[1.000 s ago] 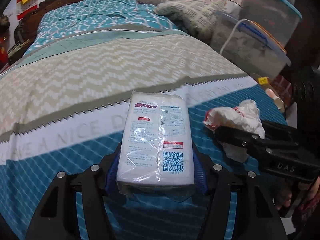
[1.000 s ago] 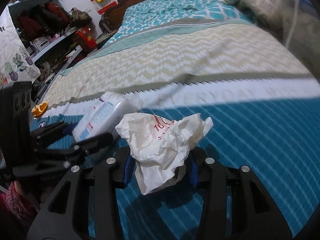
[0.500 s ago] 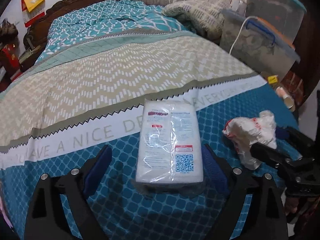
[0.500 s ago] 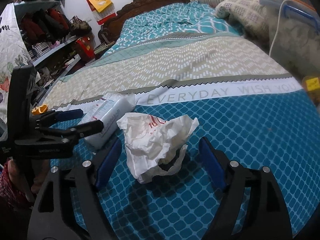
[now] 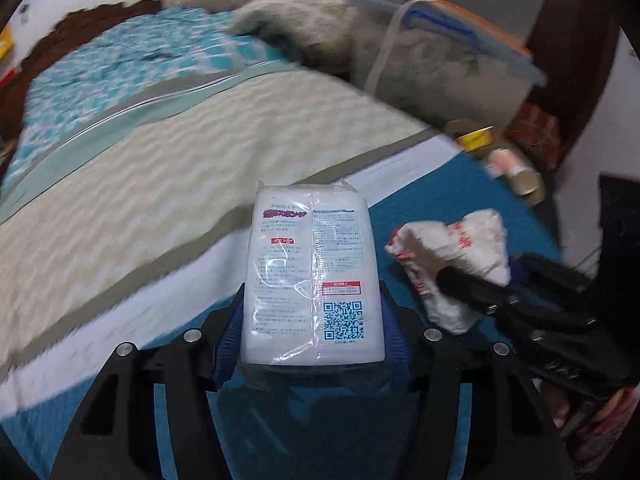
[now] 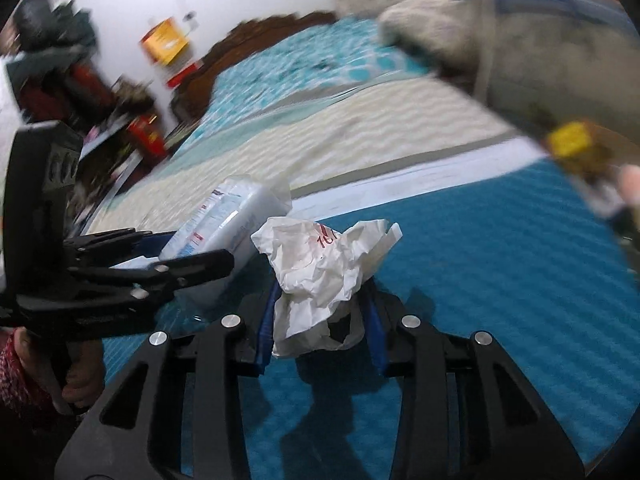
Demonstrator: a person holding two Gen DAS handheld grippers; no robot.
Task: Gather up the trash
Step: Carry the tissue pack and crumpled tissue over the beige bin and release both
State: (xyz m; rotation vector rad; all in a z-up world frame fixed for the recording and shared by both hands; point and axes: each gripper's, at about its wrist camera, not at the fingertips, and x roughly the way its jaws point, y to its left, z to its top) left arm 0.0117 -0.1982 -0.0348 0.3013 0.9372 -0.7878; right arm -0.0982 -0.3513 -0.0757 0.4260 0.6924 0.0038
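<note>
My left gripper [image 5: 312,344] is shut on a white plastic-wrapped pack [image 5: 312,276] with printed text and a QR code, held above the bed. My right gripper [image 6: 320,320] is shut on a crumpled white wrapper [image 6: 320,272] with red print. In the left wrist view the wrapper [image 5: 452,256] and the right gripper [image 5: 472,284] sit just right of the pack. In the right wrist view the pack [image 6: 224,224] and the left gripper [image 6: 184,256] sit at the left. Both views are motion-blurred.
The bed [image 5: 160,168] has a teal and beige patterned cover. A pillow [image 5: 312,12] and clear storage bins [image 5: 452,56] stand at the far right. Small items [image 5: 508,164] lie by the bed's right edge. Cluttered shelves [image 6: 72,92] stand at the left.
Half a second ago both grippers were open around their items lying on the bed. Now both are shut on them and lifted, and the views have swung to the right.
</note>
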